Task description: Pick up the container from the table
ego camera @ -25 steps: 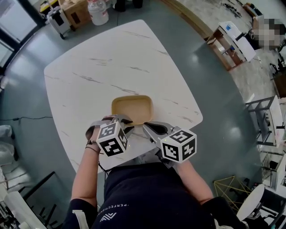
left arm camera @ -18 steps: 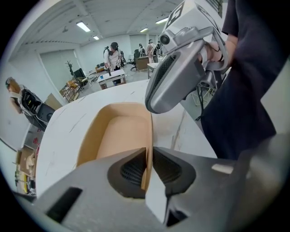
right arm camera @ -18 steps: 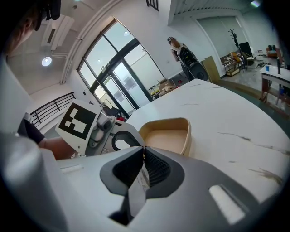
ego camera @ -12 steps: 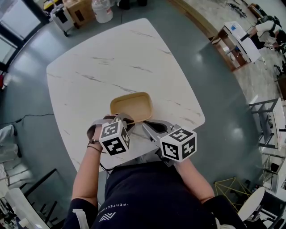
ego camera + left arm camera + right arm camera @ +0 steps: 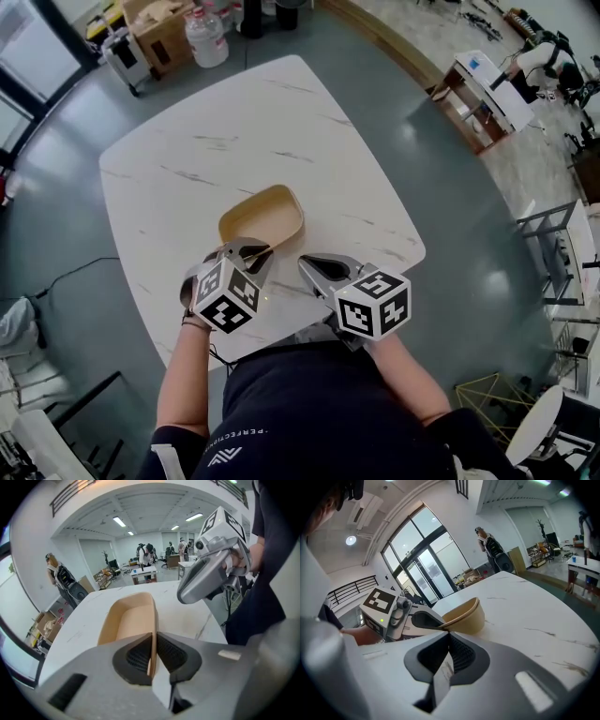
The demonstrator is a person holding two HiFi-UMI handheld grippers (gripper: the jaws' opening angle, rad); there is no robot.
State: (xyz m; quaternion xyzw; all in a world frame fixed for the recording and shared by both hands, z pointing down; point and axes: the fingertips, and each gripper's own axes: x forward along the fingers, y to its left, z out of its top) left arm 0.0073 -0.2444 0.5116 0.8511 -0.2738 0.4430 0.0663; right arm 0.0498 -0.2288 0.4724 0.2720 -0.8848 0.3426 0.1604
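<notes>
A tan, shallow container (image 5: pixel 262 216) sits tilted on the white marble table (image 5: pixel 187 150), just ahead of both grippers. My left gripper (image 5: pixel 251 253) has the container's near rim between its jaws, which are closing, and the pads press on the thin wall (image 5: pixel 152 654). The container (image 5: pixel 126 620) stretches away from those jaws. My right gripper (image 5: pixel 309 269) hovers to the right of the container, apart from it, shut with nothing in it (image 5: pixel 449 651). The right gripper view shows the container (image 5: pixel 466 617) raised at its near side, and the left gripper (image 5: pixel 423 619) pinching that side's rim.
The table's near edge runs right under both grippers. Cardboard boxes and a water jug (image 5: pixel 206 36) stand on the floor beyond the far edge. A wooden desk (image 5: pixel 483 89) is off to the right. People stand far back in the room.
The left gripper has shifted left and up with the container's rim in it. The container has swung round and tipped. The right gripper has stayed put.
</notes>
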